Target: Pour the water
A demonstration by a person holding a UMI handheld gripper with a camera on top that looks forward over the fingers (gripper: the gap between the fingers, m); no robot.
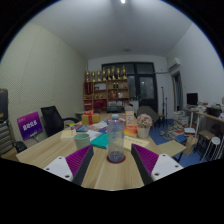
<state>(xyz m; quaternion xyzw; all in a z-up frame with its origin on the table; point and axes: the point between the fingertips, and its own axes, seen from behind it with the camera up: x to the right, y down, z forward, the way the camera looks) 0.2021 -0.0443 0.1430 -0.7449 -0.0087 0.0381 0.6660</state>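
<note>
Clear glass [116,137], tall cylinder shape, see-through walls, stands upright on a round dark coaster [116,156] on the table [110,172]. It's just ahead of my fingers, centred on the gap between them, not touched. Can't tell if there's water in it.

My gripper [113,165] is spread wide and holds nothing. Both fingers [80,162] lie low over the tabletop, white shells with magenta pads on the inner faces, flat and matte.

Table is light wood, smooth, faint grain, long rectangular top. Left of the glass sits a teal block-like thing [100,141], hard to make out what. Beyond the glass is a clutter of small items [135,125], boxy and colourful, too small to name. A laptop [31,126] stands open on the far left of the table, screen lit purple with white text. Dark chair [55,118] behind it.

Back wall has a wooden shelf unit [105,92] with small objects in rows, next to a dark window [143,82]. More desks with a monitor [192,99] to the right. White ceiling, pale walls.
</note>
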